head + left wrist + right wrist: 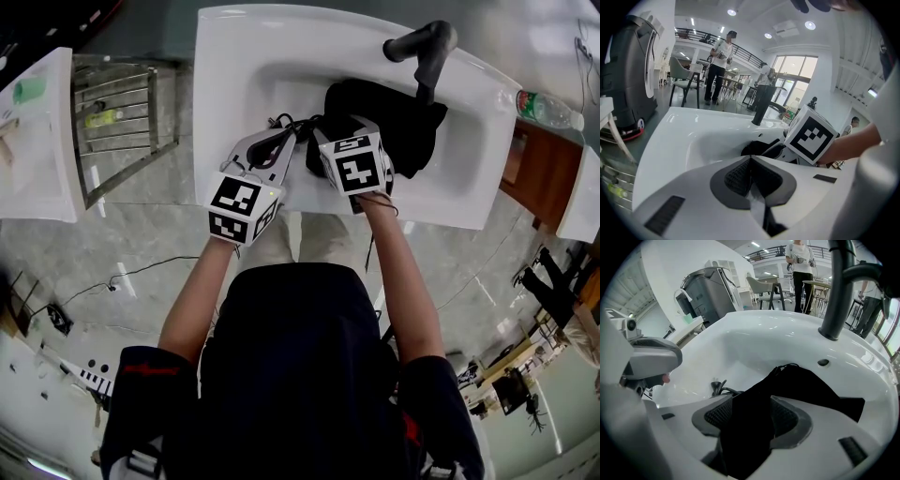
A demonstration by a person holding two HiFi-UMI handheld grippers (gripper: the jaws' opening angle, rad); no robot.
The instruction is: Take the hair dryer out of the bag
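While the bag (412,127) lies in the sink (234,56) with only a cord (717,387) out, the hair dryer seems still inside, the right gripper (750,416) gaping wide around its cloth and the left gripper (750,161) pinched together.

Brightly lit from ceiling spots (810,25) and tall windows (794,70); soft glare across the white basin (234,84). Bent strongly at the edges, dark-cornered in both gripper views.

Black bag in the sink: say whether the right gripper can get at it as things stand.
Likely yes: the right gripper sits down in the sink over the black bag, jaws apart with its fabric between them, and nothing blocks the way.
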